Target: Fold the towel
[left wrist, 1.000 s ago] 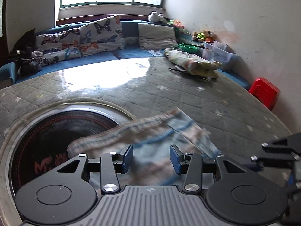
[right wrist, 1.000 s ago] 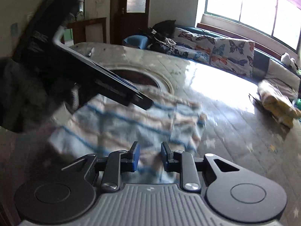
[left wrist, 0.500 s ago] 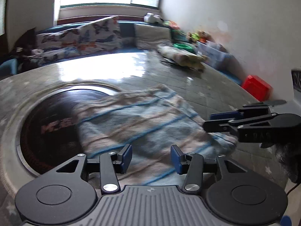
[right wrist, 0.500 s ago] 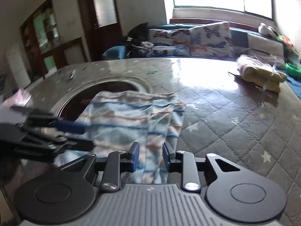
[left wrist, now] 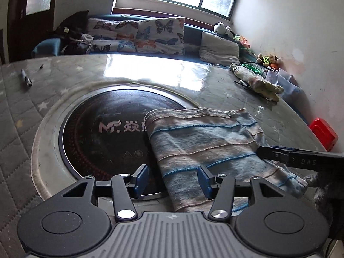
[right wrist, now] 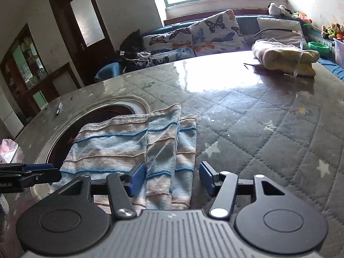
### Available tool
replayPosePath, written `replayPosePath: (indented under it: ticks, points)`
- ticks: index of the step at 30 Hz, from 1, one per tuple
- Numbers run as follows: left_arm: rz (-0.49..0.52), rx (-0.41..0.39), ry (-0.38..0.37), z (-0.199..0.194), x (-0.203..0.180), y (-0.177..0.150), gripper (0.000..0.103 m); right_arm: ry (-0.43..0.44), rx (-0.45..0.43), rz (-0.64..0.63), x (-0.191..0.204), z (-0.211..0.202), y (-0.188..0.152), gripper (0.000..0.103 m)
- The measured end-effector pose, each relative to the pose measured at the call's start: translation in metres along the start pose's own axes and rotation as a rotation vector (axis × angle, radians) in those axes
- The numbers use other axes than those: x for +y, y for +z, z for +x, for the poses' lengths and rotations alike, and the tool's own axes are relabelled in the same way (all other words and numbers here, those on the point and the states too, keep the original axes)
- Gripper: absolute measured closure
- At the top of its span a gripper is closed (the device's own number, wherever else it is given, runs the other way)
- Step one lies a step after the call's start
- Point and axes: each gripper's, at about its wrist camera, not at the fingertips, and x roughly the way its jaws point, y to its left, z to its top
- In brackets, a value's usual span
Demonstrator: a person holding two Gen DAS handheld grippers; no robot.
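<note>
Towel [right wrist: 137, 150], striped blue and beige, lies folded on the counter [right wrist: 268, 133], its near edge under the opening jaws of both grippers, gripped by neither. Left gripper [left wrist: 173, 179] and right gripper [right wrist: 169, 178] stand half wide. Only the left view shows the round burner's [left wrist: 103, 129] logo, which the towel partly covers.

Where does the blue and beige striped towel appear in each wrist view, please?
Left wrist: the blue and beige striped towel lies right of centre, partly over the black round hob.
Right wrist: left of centre.
Shared landmark: butterfly-print cushions.
</note>
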Motion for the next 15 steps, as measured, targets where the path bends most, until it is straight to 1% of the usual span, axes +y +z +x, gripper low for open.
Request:
replayPosePath:
  ticks: [1, 2, 3, 4, 8, 9, 11, 13, 15]
  points:
    - [-0.008, 0.004, -0.005, 0.001, 0.001, 0.0, 0.049, 0.008, 0.002, 0.003, 0.0, 0.0, 0.0, 0.054]
    - [-0.016, 0.008, -0.01, 0.002, 0.002, -0.001, 0.049, 0.018, 0.003, 0.007, 0.0, 0.0, -0.001, 0.06]
    - [-0.024, 0.012, -0.012, 0.002, 0.003, 0.0, 0.049, 0.028, 0.005, 0.012, 0.0, 0.0, -0.001, 0.067]
    - [-0.032, 0.017, -0.014, 0.004, 0.003, 0.0, 0.049, 0.039, 0.007, 0.021, 0.0, 0.0, -0.001, 0.072]
    - [-0.063, 0.04, -0.023, 0.009, 0.006, 0.0, 0.051, 0.065, -0.004, 0.049, 0.0, -0.002, -0.003, 0.082]
    - [-0.069, 0.044, -0.025, 0.01, 0.007, 0.0, 0.051, 0.069, -0.012, 0.057, -0.001, -0.003, -0.004, 0.084]
    - [-0.085, 0.049, -0.042, 0.012, 0.01, 0.001, 0.052, 0.074, -0.025, 0.069, -0.001, -0.006, -0.006, 0.085]
    - [-0.097, 0.057, -0.062, 0.014, 0.012, 0.002, 0.058, 0.076, -0.034, 0.08, -0.001, -0.01, -0.008, 0.086]
    - [-0.103, 0.064, -0.084, 0.016, 0.013, 0.002, 0.067, 0.079, -0.043, 0.089, -0.001, -0.015, -0.011, 0.087]
